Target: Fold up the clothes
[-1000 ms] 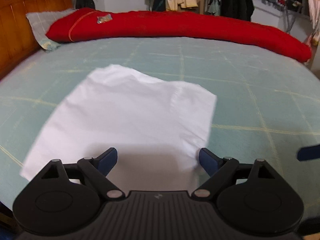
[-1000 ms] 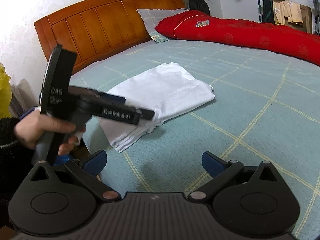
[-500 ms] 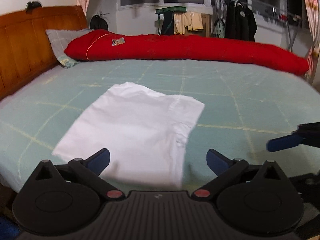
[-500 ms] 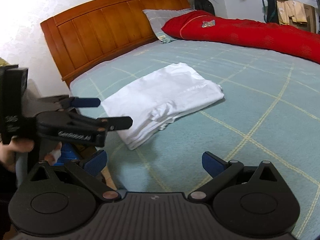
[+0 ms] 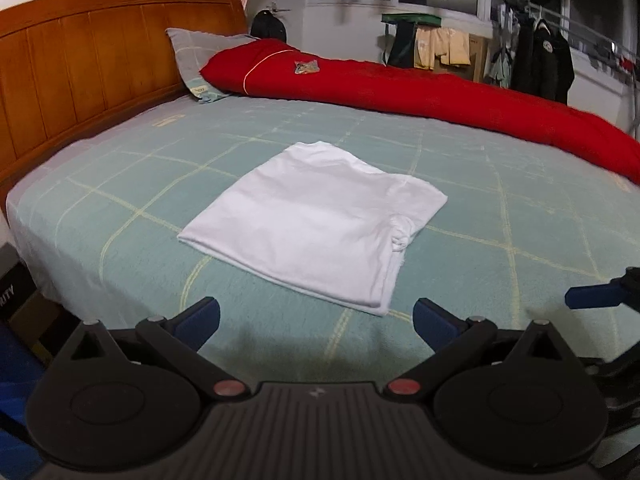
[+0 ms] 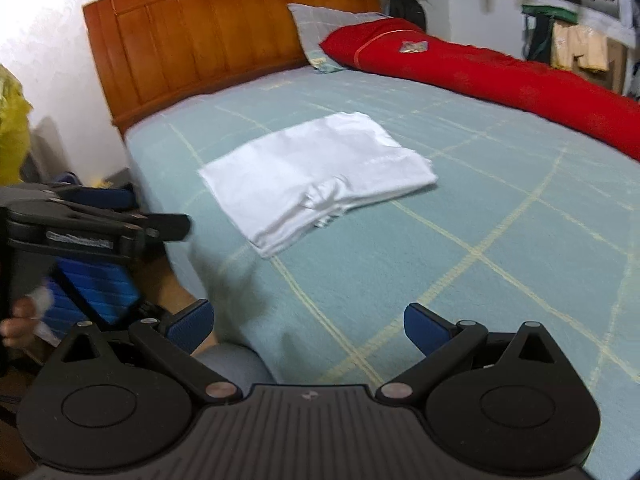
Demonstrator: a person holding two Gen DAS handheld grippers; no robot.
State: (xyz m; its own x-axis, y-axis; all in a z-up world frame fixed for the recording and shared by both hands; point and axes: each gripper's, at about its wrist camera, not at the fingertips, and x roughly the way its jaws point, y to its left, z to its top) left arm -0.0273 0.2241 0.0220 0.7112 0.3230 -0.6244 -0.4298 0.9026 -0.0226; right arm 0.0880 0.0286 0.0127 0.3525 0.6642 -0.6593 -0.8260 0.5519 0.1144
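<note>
1. The left gripper hangs over the near edge of the bed, jaws wide with nothing between them.
2. The folded white garment lies flat mid-bed, untouched.
3. The right gripper hovers just beside it, jaws wide and empty too.

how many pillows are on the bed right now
1 shows: a grey checked pillow leans on the wooden headboard at the bed's far corner, partly under the red quilt. The quilt may hide others.
</note>
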